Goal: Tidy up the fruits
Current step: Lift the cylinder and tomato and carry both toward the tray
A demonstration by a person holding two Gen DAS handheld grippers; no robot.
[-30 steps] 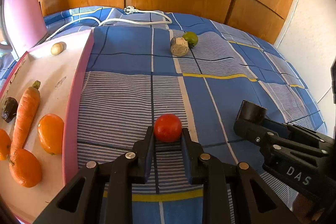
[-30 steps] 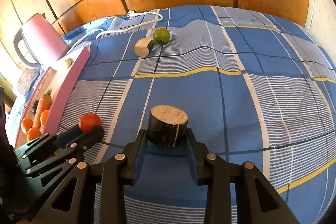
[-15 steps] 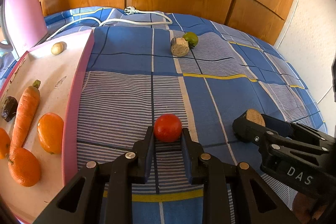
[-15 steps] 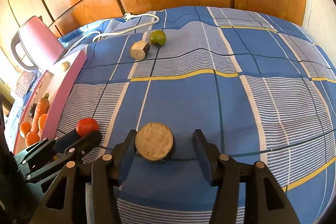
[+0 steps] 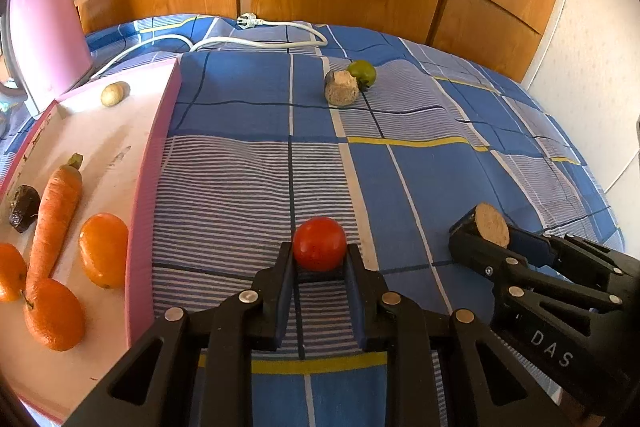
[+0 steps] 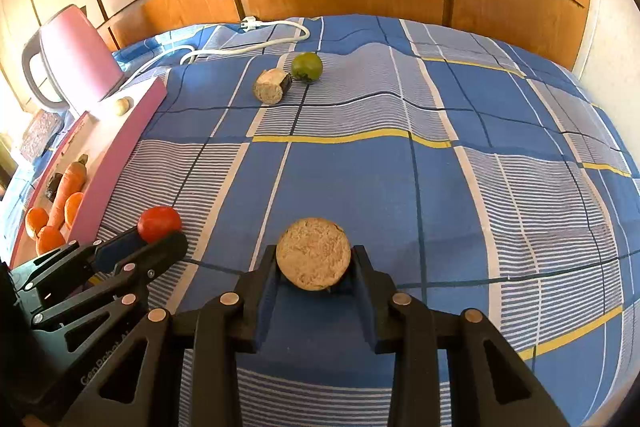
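Note:
My left gripper (image 5: 319, 261) is shut on a red tomato (image 5: 319, 243) just above the blue checked bedspread, right of the pink tray (image 5: 152, 155). The right wrist view shows the same tomato (image 6: 159, 223) at the lower left. My right gripper (image 6: 314, 265) has its jaws closing, and the pads press on a dark-skinned cut piece (image 6: 313, 253) whose round tan cut face is turned toward the camera. That piece (image 5: 492, 225) also shows at the right of the left wrist view. A green fruit (image 5: 362, 73) and a second cut piece (image 5: 341, 91) lie together farther back.
On the tray lie a carrot (image 5: 56, 211), three oranges including the nearest one (image 5: 54, 313), a dark shrivelled item (image 5: 24, 203) and a small pale round thing (image 5: 112, 94). A pink kettle (image 5: 48, 35) stands behind it. A white power cable (image 5: 260, 39) runs along the wooden wall.
The right gripper opened, the cut piece tipped so its tan face now points at the camera, and the jaws came back onto it. The left gripper and tomato stayed put.

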